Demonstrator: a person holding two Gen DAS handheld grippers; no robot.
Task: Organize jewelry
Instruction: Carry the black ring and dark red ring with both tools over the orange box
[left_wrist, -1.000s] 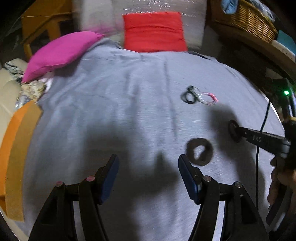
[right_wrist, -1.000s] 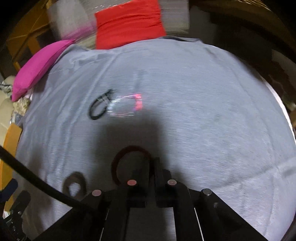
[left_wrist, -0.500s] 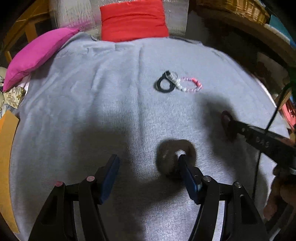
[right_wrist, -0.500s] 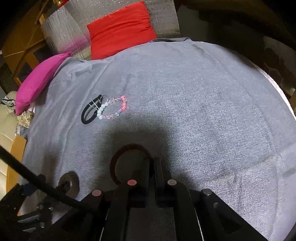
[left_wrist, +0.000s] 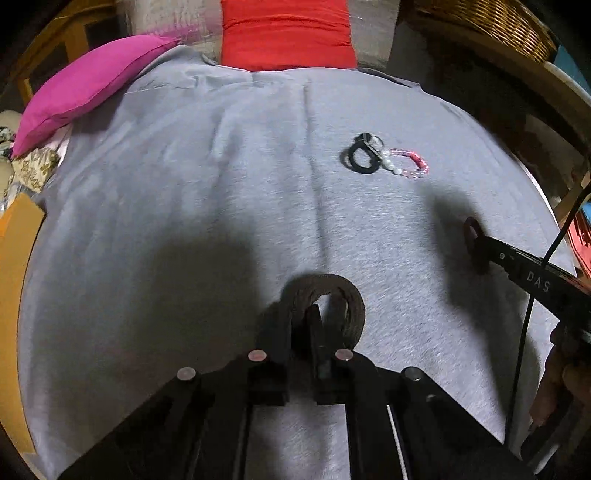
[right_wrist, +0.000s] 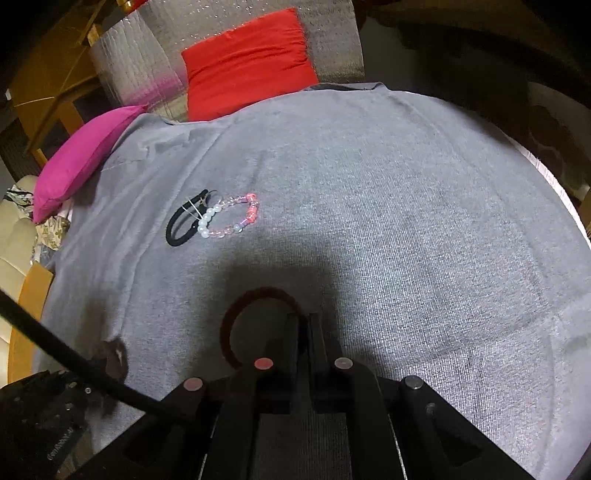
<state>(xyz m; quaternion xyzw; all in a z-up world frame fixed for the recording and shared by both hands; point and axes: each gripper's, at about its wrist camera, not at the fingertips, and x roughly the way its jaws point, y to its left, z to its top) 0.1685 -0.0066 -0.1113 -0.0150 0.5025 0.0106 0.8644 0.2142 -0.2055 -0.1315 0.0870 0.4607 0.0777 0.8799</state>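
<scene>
The left gripper has just closed its jaws, pinching the brown woven band on the grey cloth. The right gripper pinches a dark red ring (beaded bracelet and black hair tie lie ahead).

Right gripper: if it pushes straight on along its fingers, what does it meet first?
Probably the grey cloth just past the dark red ring that the right gripper holds. The bead bracelet lies farther off to the left, apart.
</scene>
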